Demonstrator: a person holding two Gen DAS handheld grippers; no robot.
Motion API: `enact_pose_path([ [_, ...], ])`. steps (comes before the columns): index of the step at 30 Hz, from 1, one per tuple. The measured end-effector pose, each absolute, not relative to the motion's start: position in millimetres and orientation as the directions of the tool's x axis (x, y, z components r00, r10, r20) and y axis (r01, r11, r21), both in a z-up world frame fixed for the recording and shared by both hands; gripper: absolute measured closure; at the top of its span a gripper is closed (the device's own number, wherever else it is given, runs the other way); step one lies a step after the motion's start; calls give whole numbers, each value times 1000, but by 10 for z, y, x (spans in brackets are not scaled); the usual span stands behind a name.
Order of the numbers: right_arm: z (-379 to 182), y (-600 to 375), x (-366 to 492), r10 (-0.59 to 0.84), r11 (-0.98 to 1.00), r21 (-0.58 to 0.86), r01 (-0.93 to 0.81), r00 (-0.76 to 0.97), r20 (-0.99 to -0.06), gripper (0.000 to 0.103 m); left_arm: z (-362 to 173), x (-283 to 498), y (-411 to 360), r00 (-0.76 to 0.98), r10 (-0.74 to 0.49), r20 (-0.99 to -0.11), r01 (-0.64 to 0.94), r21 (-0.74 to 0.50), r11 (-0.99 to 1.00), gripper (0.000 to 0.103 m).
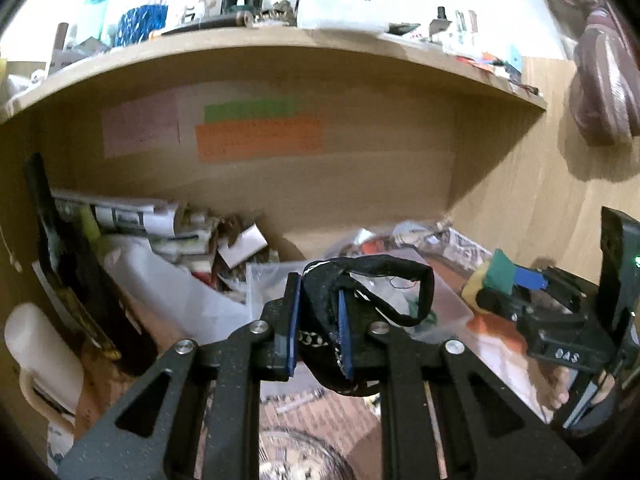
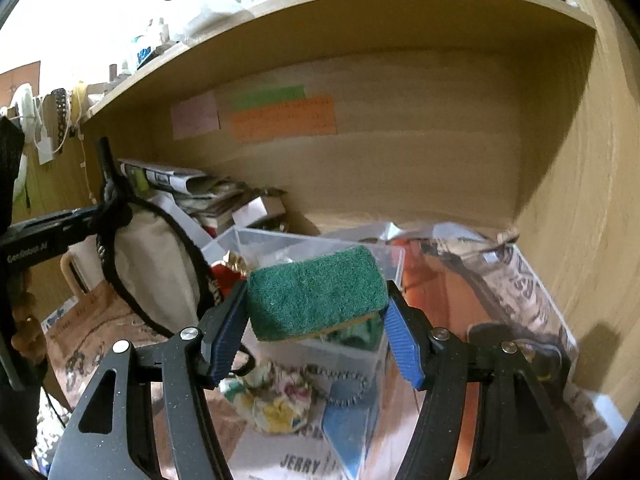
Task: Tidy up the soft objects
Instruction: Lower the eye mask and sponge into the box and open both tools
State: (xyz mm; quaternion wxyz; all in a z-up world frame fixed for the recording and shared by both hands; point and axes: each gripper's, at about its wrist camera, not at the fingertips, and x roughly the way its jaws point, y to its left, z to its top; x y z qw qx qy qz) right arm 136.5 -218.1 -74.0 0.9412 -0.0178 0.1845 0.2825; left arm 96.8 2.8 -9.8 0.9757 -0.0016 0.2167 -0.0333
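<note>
Left wrist view: the left tongs (image 1: 318, 326) are clamped on a black fabric band (image 1: 372, 280), held up over the clear plastic box (image 1: 448, 300) inside the wooden shelf (image 1: 280, 184).

Right wrist view: the right tongs (image 2: 316, 328) are pinching a green sponge (image 2: 316, 294) just above that box (image 2: 304, 240).

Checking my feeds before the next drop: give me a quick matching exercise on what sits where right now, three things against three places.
Things:
1. sponge
2. black fabric band
3. orange paper note

Places:
A. on the shelf's back wall
B. between the right gripper's fingers
C. between the left gripper's fingers

Pairs: 1-B, 2-C, 3-A
</note>
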Motion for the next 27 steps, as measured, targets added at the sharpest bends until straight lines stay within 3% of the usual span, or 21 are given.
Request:
enact_pose_path([
  [8,-735,-2021,1669,510,840,38,-542,762,-398,40,-81,1390,93,911,15,-413,-20,-8,1000,87],
  [16,-1094,-1857,2069,434,842,-27,-539,706,-559,40,-438,1855,193,860,76,-505,-84,7,996,87],
  [24,-1215,-1760,2123,420,828,-55,-558,682,-599,40,-753,2098,282,802,92,-590,-97,22,995,86],
  [27,-1233,-1742,2136,417,824,-62,-563,677,-607,40,-799,2119,303,786,79,-613,-88,16,996,76],
])
